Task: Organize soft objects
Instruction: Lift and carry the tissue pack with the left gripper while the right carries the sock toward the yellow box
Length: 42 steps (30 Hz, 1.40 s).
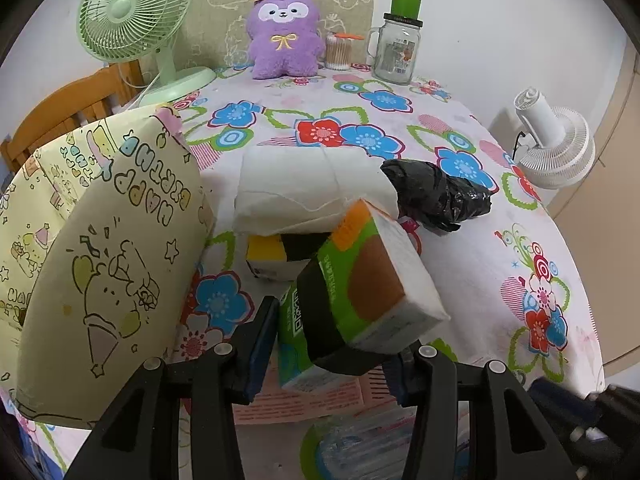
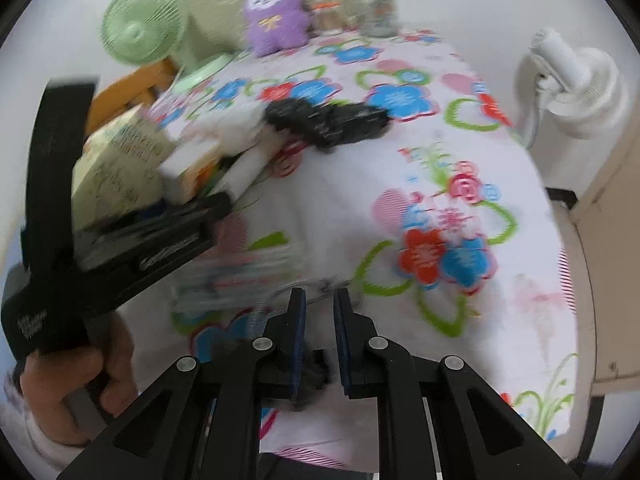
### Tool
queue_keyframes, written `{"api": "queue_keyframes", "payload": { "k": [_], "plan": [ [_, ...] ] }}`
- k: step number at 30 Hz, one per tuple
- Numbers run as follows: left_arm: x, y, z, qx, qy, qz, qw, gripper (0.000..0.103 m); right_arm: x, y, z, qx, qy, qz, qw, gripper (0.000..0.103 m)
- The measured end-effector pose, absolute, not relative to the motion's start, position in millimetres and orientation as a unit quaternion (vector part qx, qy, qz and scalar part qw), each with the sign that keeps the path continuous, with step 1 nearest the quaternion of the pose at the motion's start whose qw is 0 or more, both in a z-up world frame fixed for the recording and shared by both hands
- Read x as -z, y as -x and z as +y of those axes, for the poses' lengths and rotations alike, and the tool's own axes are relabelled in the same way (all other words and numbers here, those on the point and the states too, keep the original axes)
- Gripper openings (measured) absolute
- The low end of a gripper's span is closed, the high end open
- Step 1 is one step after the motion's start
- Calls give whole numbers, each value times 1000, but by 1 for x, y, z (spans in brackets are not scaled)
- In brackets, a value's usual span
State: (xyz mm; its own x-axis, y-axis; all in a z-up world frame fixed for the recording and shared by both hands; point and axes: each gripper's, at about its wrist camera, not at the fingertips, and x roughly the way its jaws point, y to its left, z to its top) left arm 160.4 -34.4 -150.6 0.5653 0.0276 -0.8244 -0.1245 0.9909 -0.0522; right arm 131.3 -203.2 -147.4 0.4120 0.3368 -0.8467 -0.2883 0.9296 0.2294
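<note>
My left gripper (image 1: 332,336) is shut on a green, orange and brown tissue pack (image 1: 360,288) and holds it tilted above the flowered tablecloth (image 1: 500,248). Beyond it lie a white tissue pack (image 1: 316,188), a yellow and black pack (image 1: 276,256) and a black plastic bag bundle (image 1: 436,192). A cream cartoon-print paper bag (image 1: 104,248) stands open at the left. My right gripper (image 2: 320,308) is open and empty above the tablecloth's near part (image 2: 400,168). The right wrist view is blurred. It shows the black bundle (image 2: 328,120), the paper bag (image 2: 120,160) and the left gripper's body (image 2: 120,248).
A purple plush toy (image 1: 282,34), a green fan (image 1: 132,12), a cotton swab jar (image 1: 338,52) and a glass jar with a green lid (image 1: 398,40) stand at the table's back. A white fan (image 1: 556,144) is clamped at the right edge. A wooden chair (image 1: 68,116) stands at the left.
</note>
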Motion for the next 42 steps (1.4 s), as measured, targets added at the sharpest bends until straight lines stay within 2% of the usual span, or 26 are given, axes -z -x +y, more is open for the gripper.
{"api": "queue_keyframes", "payload": {
  "k": [1,2,3,5,7,12,14,18,21,22,23,26,36,42],
  "plan": [
    [151,-160,-34,-43,53,464,883,49,148,-134,-206,-181,-28,511,840,20],
    [151,-161,-34,-43,54,465,883,49,148,-135,-208,-178,-30,518,836,32],
    [151,-161,-34,-42,54,466,882,49,148,-135,-211,-174,-37,527,831,63],
    [150,-160,-33,-41,53,466,882,49,148,-135,-218,-180,-76,544,816,91],
    [149,-159,-33,-40,52,464,883,49,146,-134,-218,-198,-96,541,811,91],
    [146,-157,-34,-41,52,459,886,49,145,-137,-206,-183,-63,536,822,91],
    [145,-156,-33,-42,50,458,886,49,146,-135,-197,-194,-38,537,820,86],
    [145,-157,-33,-43,52,458,886,49,148,-130,-180,-220,6,537,814,48],
    [145,-157,-33,-42,51,458,886,49,150,-131,-171,-230,27,535,813,31],
    [145,-157,-33,-42,50,459,886,49,150,-132,-170,-232,29,534,812,28],
    [145,-158,-34,-41,50,459,886,48,151,-133,-169,-234,29,535,811,20],
    [146,-158,-33,-40,50,459,886,42,153,-137,-169,-229,29,535,813,7],
    [137,-157,-32,-31,50,448,892,33,131,-131,-188,-212,-4,498,841,6],
    [125,-151,-32,-29,49,434,899,31,114,-128,-195,-209,-22,472,856,6]
  ]
}}
